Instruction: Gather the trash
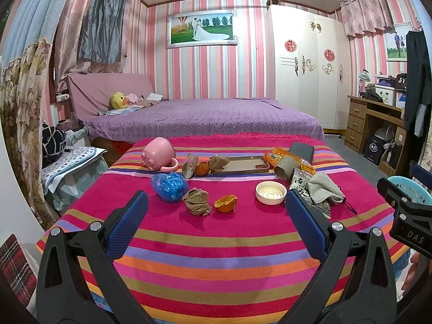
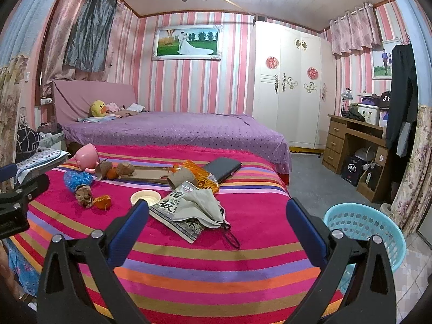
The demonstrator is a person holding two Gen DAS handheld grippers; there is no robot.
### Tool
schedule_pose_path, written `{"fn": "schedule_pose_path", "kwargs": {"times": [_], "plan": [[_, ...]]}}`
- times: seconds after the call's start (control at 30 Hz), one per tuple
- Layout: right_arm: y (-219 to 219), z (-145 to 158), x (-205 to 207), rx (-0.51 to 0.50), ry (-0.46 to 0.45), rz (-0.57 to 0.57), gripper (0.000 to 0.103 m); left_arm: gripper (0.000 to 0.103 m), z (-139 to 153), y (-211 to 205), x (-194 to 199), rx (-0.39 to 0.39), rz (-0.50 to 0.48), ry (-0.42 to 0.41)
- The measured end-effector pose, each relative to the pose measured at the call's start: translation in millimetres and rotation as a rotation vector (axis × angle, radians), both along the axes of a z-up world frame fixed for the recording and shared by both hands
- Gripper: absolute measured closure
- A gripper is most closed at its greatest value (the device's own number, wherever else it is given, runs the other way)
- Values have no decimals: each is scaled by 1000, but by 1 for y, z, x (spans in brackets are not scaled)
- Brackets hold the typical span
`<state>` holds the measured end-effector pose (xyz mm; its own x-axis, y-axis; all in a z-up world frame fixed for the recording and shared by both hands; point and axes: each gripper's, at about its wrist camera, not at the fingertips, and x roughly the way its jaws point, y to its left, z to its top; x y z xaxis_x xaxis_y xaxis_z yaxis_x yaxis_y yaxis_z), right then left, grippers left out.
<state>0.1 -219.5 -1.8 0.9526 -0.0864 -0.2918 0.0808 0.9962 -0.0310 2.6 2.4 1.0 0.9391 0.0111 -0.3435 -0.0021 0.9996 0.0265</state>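
So we're at the very start of the cleanup here, nothing picked up yet as far as we can tell. Both tongs are spread wide and empty: the left gripper (image 1: 216,210) hangs over the near edge of the striped blanket (image 1: 216,243), and the right gripper (image 2: 217,221) sits beside it, angled a bit more toward the blue basket (image 2: 364,226) on the floor at the right edge of the table. We're guessing that basket is the bin, which is probably why the right one stays on that side. The trash is scattered across the middle of the blanket: a crumpled brown paper wad (image 1: 197,201) touching a blue plastic bundle (image 1: 169,186), an orange peel (image 1: 226,203) just beside the wad, and further back a cardboard tube (image 1: 283,168) and an orange snack wrapper (image 1: 286,156). Mixed in is stuff we'd leave alone, like the pink mug (image 1: 159,152) lying on its side, the phone case (image 1: 243,164), and the white lid (image 1: 270,192). The wad and peel lie right between the left fingers' line of sight, so that looks like the easiest first grab. The peel is floppy, so we'd pinch low.
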Motion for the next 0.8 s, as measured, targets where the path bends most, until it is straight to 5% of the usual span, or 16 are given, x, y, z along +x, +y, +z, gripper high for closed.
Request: {"fn": "schedule_pose_path", "kwargs": {"times": [0.8], "plan": [[-34, -21, 46, -19, 67, -45, 4, 5, -30, 11, 57, 22, 15, 141]]}}
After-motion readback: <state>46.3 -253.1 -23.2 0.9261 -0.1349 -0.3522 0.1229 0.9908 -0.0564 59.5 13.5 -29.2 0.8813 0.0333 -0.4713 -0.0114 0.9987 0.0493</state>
